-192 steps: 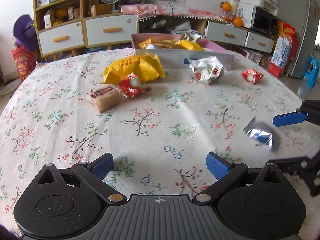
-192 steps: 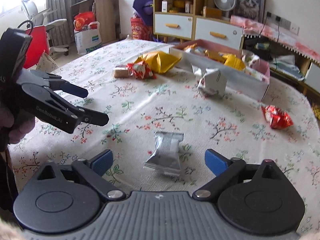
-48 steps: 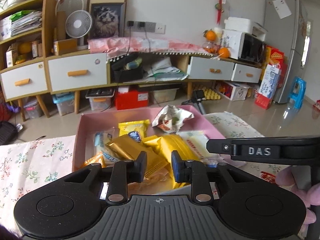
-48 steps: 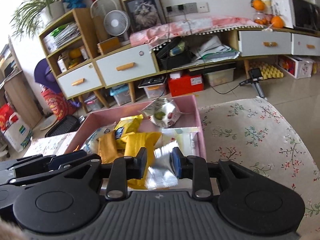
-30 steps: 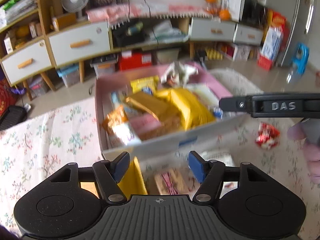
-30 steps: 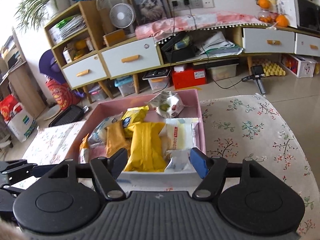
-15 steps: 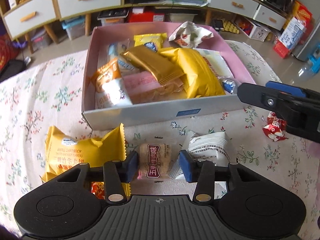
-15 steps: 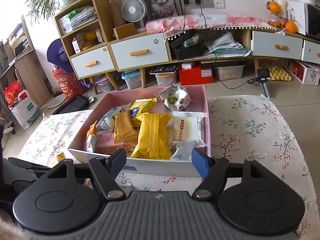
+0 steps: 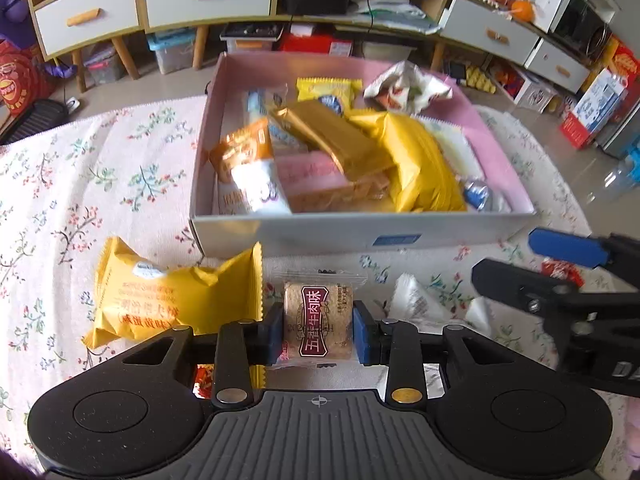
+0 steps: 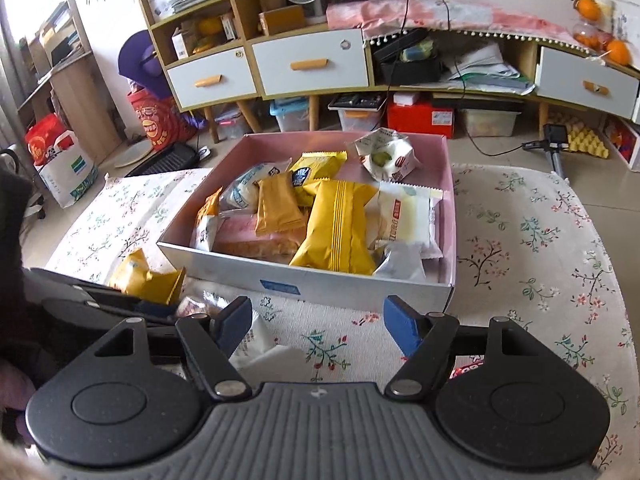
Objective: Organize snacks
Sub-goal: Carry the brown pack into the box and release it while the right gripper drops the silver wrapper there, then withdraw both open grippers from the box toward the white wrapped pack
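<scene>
In the left wrist view, the left gripper (image 9: 319,333), angled down, had just closed its pads onto the brown biscuit packet (image 9: 318,323) lying on the table (image 9: 60,200) before the snack box (image 9: 360,232). In the right wrist view, the right gripper (image 10: 316,324) hovered half-open and empty, tilted down over the table near the box's front wall.

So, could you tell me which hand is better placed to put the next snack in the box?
Left. The left gripper has just closed on the brown snack right before the box; the right gripper is open and empty.

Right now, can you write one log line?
left gripper: closing on brown clear-wrapped biscuit | right gripper: open | pink cardboard box: full
</scene>
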The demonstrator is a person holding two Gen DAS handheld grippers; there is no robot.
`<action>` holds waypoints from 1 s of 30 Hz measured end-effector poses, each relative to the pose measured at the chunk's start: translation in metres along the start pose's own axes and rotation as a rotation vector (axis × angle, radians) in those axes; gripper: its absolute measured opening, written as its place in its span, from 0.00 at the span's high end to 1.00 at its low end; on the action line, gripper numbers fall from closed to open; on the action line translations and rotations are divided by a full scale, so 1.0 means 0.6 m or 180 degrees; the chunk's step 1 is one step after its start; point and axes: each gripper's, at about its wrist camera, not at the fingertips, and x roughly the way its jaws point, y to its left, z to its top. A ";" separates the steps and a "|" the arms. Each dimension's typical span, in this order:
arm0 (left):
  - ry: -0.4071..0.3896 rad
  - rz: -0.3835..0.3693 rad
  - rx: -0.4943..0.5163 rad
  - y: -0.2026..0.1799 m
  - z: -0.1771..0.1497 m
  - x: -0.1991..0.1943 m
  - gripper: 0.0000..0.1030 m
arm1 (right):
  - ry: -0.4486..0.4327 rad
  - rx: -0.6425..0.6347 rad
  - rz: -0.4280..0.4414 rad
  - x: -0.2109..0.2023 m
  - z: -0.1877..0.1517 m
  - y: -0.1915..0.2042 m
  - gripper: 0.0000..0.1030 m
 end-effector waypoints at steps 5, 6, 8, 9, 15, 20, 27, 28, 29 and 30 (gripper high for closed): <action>-0.0206 -0.0074 -0.0003 -0.002 0.028 -0.033 0.69 | 0.0001 0.0062 -0.0030 -0.002 0.001 -0.008 0.33; -0.0257 -0.0074 -0.0005 -0.003 0.037 -0.039 0.69 | 0.0001 0.0076 -0.0038 -0.002 0.001 -0.010 0.33; -0.0355 -0.0064 -0.0023 -0.005 0.057 -0.042 0.69 | 0.0003 0.0093 -0.0059 -0.001 0.001 -0.013 0.33; -0.0399 -0.0062 -0.0046 -0.006 0.067 -0.041 0.69 | -0.0007 0.0085 -0.0056 0.000 0.000 -0.013 0.33; -0.0676 -0.0040 -0.0225 -0.004 0.097 -0.025 0.57 | 0.0013 0.0052 -0.0099 0.001 -0.002 -0.011 0.33; -0.0733 -0.0061 -0.0363 0.013 0.077 -0.040 0.35 | -0.0006 -0.0047 -0.0099 -0.007 -0.004 -0.010 0.29; -0.0673 0.0037 -0.0335 0.037 0.029 -0.070 0.27 | -0.0025 -0.0049 -0.0104 -0.022 -0.008 -0.008 0.26; -0.0671 0.0039 -0.0332 0.039 0.021 -0.075 0.26 | -0.0035 -0.0046 -0.0101 -0.026 -0.009 -0.006 0.25; -0.0665 0.0045 -0.0327 0.041 0.012 -0.080 0.25 | -0.0044 -0.0044 -0.0099 -0.030 -0.011 -0.003 0.23; -0.0651 0.0059 -0.0321 0.042 0.004 -0.085 0.23 | -0.0051 -0.0044 -0.0098 -0.033 -0.012 -0.001 0.21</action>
